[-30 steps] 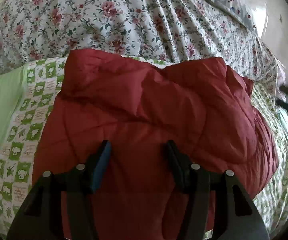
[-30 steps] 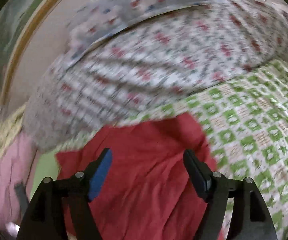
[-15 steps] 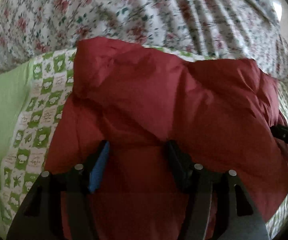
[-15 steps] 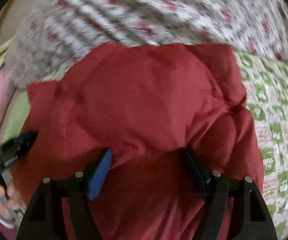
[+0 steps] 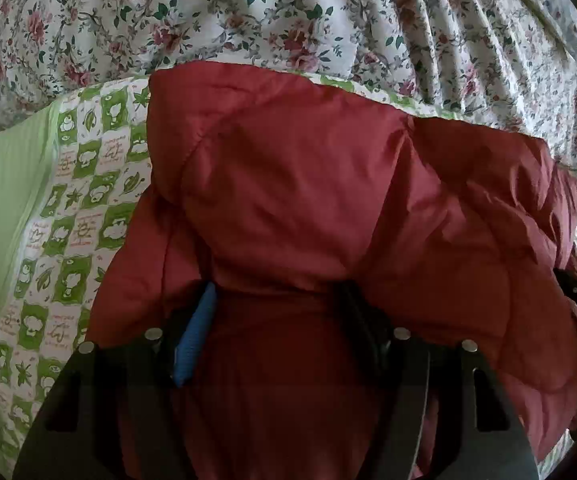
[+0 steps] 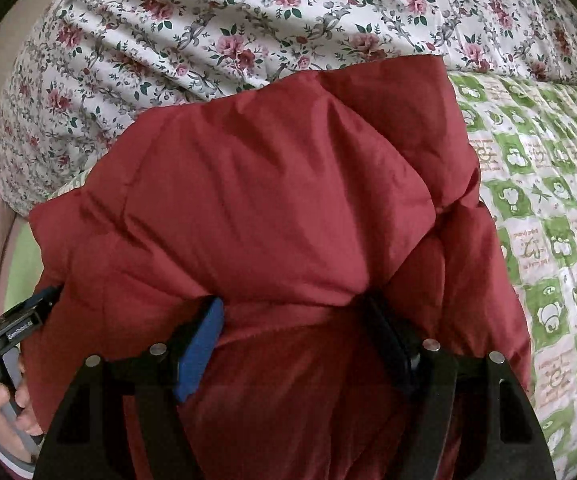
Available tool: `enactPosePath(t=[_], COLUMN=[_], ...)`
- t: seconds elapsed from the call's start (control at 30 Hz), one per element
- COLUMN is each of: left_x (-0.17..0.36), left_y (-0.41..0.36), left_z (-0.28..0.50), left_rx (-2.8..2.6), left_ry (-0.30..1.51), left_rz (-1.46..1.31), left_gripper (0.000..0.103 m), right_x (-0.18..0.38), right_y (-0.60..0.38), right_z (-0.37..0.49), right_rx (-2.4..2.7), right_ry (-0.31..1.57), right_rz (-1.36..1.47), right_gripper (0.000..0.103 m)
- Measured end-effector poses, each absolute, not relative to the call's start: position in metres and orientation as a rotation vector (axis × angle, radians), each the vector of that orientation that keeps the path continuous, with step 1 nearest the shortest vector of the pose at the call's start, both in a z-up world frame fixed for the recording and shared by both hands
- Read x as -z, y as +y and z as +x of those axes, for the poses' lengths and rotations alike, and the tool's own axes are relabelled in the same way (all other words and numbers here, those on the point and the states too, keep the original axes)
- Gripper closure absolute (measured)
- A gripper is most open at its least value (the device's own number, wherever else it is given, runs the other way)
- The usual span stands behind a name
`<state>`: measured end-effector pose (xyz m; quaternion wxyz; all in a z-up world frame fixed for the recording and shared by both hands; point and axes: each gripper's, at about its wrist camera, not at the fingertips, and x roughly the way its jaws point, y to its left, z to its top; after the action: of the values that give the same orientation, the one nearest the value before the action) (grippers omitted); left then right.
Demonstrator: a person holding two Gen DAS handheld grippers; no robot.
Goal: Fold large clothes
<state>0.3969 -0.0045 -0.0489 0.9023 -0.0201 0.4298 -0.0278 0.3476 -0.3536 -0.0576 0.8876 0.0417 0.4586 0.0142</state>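
Two grippers met one red padded jacket (image 5: 308, 208) on the bed, whose green-and-white checked sheet (image 5: 68, 208) carried it, with a floral quilt (image 5: 288, 12) bunched along the bed's far edge. The jacket's long axis ran crosswise, side to side along that far edge, its folded upper layer reaching back to the quilt. The left gripper (image 5: 278, 300) had its fingers spread wide, tips tucked under the near hem of the folded layer, with padded cloth bulging between them; no pinch showed. The right gripper (image 6: 294, 312) stood likewise, fingers wide apart and tips hidden under the hem near the jacket's other end (image 6: 248, 200). Whether either set pressed the cloth could not be told.
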Motion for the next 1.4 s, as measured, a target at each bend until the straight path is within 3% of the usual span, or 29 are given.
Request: enactPosePath(t=[0.37, 0.53, 1.07, 1.2, 1.4], left_x=[0.022, 0.013, 0.019, 0.025, 0.039], left_y=[0.007, 0.026, 0.071, 0.084, 0.103], left_z=[0.359, 0.334, 0.321, 0.321, 0.326], left_rx=[0.102, 0.123, 0.091, 0.099, 0.157], left_ry=[0.859, 0.823, 0.845, 0.868, 0.91], left_rz=[-0.059, -0.088, -0.21, -0.26, -0.365], left_gripper=[0.039, 0.032, 0.024, 0.024, 0.024], right_x=[0.036, 0.017, 0.002, -0.001, 0.009], right_y=[-0.353, -0.357, -0.385, -0.4, -0.435], right_z=[0.328, 0.302, 0.259, 0.252, 0.25], right_rx=[-0.066, -0.085, -0.065, -0.039, 0.003], right_ry=[0.91, 0.882, 0.892, 0.886, 0.907], right_rz=[0.127, 0.116, 0.113, 0.124, 0.207], right_gripper=[0.028, 0.028, 0.028, 0.022, 0.021])
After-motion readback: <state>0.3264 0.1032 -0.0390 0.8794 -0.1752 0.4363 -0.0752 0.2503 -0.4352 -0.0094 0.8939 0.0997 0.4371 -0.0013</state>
